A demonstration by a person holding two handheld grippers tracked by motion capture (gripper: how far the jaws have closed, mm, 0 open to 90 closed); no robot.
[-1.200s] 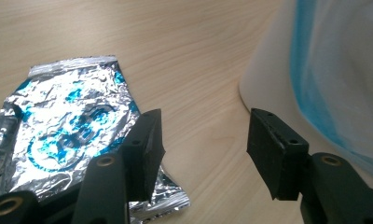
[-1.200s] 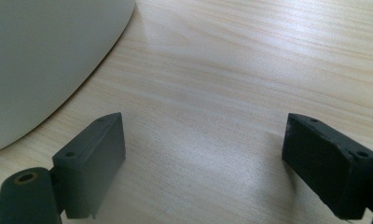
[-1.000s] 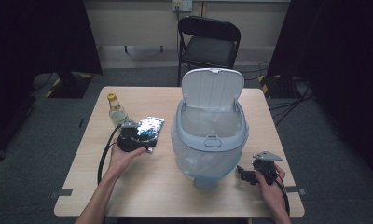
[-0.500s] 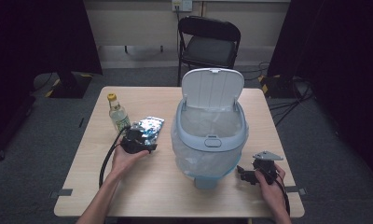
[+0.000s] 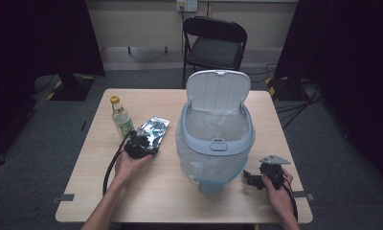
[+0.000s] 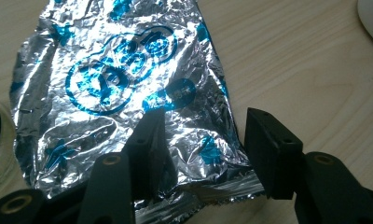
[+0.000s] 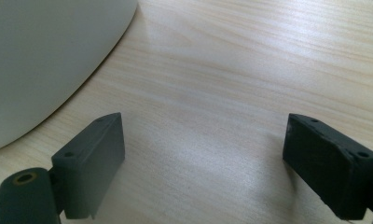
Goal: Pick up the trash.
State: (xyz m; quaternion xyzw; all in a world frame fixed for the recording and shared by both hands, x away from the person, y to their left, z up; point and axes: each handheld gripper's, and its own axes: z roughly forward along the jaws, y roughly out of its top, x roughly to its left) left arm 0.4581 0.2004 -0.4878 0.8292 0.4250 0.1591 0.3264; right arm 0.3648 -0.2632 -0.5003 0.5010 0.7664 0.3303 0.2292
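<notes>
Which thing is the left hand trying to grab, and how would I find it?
Start at the big blue bin in the middle of the table. Look to its left: a flat, crinkly silver bag with blue print lies there, with the left tongs straddling its near corner. The bottle beside it stands upright and has a yellow cap.

light: dim room, table lit overhead | glare: foil bag [image 6: 124, 88] | focus: soft

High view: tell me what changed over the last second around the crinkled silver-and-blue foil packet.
The left gripper edged slightly toward the crinkled silver-and-blue foil packet; its jaws have just been closing and now straddle the packet's near corner without pinching it. The packet, the clear glass bottle with a yellow cap, the pale blue lidded bin and the right gripper, open over bare wood, stayed put.
</notes>
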